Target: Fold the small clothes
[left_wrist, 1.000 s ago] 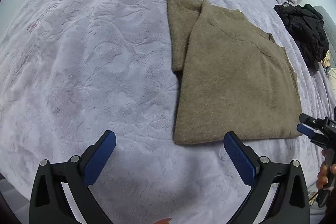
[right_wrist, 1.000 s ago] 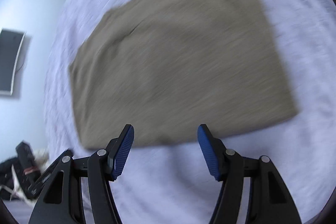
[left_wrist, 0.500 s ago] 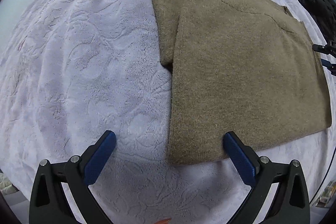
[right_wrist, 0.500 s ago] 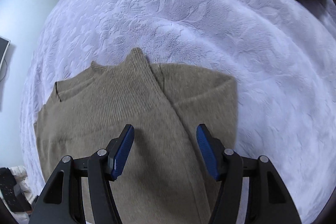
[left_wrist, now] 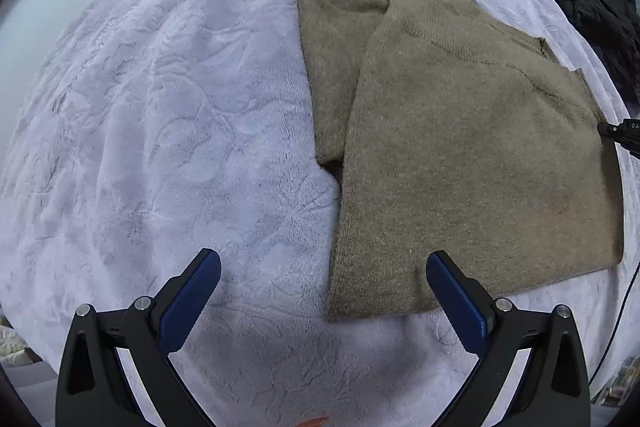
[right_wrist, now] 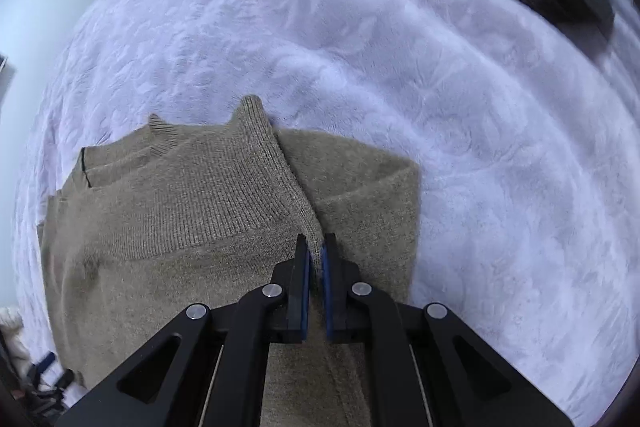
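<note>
Right wrist: sweater [right_wrist: 192,211] fold between jaws

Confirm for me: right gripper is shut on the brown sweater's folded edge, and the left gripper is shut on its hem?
Not quite. The left gripper is open over the brown sweater hem, per the left wrist view. The right gripper is shut on the folded edge.

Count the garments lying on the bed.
2: a brown sweater mid-blanket, pinched by the right gripper; a black garment at the far edge. Others may be hidden.

Soft even daylight, faint shadows, strong fisheye edge warp, right-wrist rim blurred
</note>
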The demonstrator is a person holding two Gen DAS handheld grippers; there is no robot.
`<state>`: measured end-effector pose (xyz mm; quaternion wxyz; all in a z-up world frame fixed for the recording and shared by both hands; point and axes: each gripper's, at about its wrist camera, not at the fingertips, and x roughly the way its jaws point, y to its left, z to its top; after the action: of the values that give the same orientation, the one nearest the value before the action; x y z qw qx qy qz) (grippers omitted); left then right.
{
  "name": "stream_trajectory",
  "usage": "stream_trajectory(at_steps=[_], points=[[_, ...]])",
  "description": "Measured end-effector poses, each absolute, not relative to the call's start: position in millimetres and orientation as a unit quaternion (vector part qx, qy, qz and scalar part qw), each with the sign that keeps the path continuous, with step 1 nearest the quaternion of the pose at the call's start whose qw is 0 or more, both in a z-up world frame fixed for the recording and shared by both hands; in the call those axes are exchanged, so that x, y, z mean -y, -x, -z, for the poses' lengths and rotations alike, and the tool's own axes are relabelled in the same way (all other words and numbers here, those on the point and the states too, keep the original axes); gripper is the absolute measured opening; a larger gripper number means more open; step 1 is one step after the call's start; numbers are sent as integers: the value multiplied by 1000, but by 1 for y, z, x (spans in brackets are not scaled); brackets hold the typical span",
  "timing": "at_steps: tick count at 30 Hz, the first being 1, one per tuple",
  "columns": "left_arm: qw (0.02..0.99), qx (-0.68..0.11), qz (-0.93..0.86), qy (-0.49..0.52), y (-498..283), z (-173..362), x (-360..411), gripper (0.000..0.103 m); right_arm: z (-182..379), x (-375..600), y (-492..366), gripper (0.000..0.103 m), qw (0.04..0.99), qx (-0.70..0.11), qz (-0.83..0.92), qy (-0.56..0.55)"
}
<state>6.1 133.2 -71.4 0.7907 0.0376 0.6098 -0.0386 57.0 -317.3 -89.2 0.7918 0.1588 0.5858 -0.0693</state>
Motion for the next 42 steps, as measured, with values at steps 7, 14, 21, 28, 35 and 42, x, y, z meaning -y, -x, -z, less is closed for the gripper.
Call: stream_trajectory(at_steps=[7,14,21,28,35,42], points=[[768,-635,25,-86,-6,99,-125,103,96,322,-51,17,777,-597,92,-175],[753,-654,23,-68,4,97,-140,103,63,282,4,31,792,-591,60,-140],[747,-661,48,-54,28,91,-139,103,80,221,57,31,769,-625,2,-135],[751,-656,71,-18,41,70,-137,103,117,222,99,52,720,-669,13,-183],[752,-652,95,-10,53,61,-118,103,101,229,128,58,723,-662,21,-196],[754,-647,117,-6,50,62,-112,103,90,232,145,62,725,-661,22,-193]])
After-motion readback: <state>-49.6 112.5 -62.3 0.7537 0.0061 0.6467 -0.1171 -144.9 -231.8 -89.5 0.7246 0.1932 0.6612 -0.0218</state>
